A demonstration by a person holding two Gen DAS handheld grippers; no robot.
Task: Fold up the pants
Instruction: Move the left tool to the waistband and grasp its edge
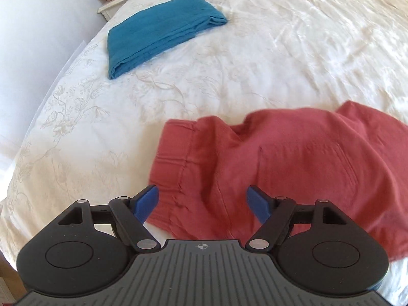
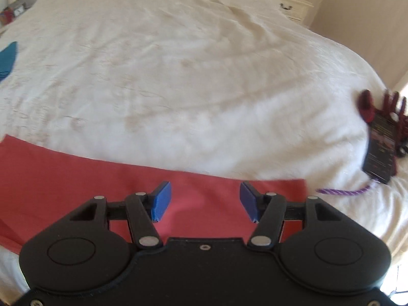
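Red pants (image 1: 293, 163) lie on the white bedspread (image 1: 229, 63), waistband end to the left and bunched in the left wrist view. My left gripper (image 1: 202, 199) is open and empty, hovering over the waistband end. In the right wrist view the pants' leg (image 2: 127, 186) lies flat, its hem near the right. My right gripper (image 2: 205, 199) is open and empty above the leg end.
A folded teal garment (image 1: 163, 30) lies at the bed's far left; its edge also shows in the right wrist view (image 2: 9, 58). A dark red item with a black tag (image 2: 382, 137) and a purple cord (image 2: 344, 191) lie at the bed's right edge. Nightstands (image 2: 288, 0) flank the bed.
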